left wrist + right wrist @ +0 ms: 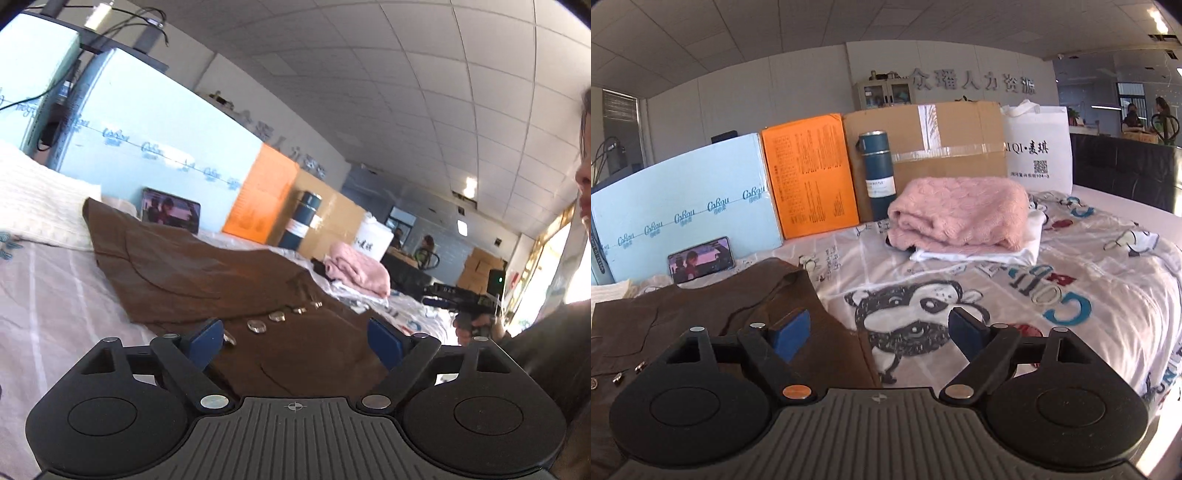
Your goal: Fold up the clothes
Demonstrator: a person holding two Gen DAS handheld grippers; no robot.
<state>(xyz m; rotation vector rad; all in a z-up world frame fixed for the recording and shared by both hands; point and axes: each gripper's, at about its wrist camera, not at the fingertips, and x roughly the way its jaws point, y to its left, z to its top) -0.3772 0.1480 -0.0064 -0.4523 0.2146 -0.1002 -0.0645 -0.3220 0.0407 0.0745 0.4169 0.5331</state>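
A brown buttoned garment (192, 273) lies spread on the bed, with a row of shiny buttons (277, 316) down its middle. My left gripper (295, 341) is open just above its near part, the blue pads on either side of the button row. In the right wrist view the same garment (701, 317) lies at the lower left. My right gripper (881, 328) is open and empty over the garment's right edge and the cartoon-print sheet (1052, 295). The right gripper also shows in the left wrist view (476, 306), held by a hand.
A folded pink sweater (960, 218) rests on a white garment (1030, 247) at the back. A teal bottle (877, 173), cardboard box (945, 140), orange box (809, 177), light blue box (690, 206), phone (701, 259) and white bag (1038, 147) line the far edge. A cream knit (40, 206) lies left.
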